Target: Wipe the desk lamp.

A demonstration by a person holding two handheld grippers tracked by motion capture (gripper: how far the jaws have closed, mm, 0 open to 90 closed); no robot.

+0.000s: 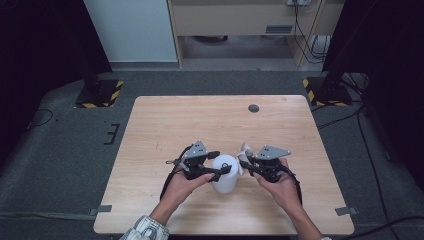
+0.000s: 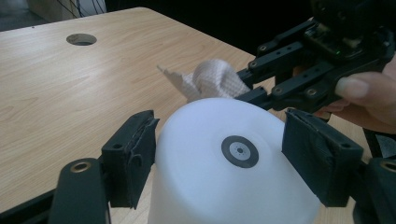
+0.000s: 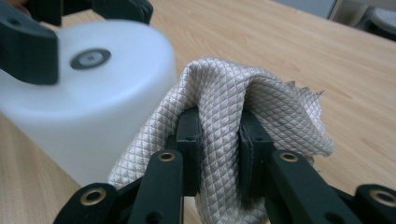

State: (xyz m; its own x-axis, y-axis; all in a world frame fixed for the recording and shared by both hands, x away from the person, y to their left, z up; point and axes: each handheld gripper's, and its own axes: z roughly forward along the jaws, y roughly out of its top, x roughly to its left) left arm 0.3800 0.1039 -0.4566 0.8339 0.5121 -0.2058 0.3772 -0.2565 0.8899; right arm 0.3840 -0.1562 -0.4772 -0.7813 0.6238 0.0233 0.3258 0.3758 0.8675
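white cup [image 1: 224, 173] stands upside down near the front-middle of the table [image 1: 165, 120], w/ a dark round mark at the centre of its upturned base; matte, translucent plastic, sides widening slightly toward the table. cloth [image 3: 233, 102] is pale grey-white w/ a quilted diamond weave, bunched into a fold.

left gripper [image 1: 220, 162] has its jaws either side of the cup near the base, pads pressed on the wall & holding it. right gripper [image 3: 218, 135] is clamped tight on the cloth fold, just beside the cup's right side.

left gripper view gives the base mark sharp, a round hole [image 2: 81, 39] in the tabletop & the other hand's thumb. right gripper view gives the cloth weave close up, the fabric draped over both jaws & lying against the cup wall. high view gives both forearms & a patterned sleeve [image 1: 145, 230].

cup's inside can't be seen, mouth down on the table.
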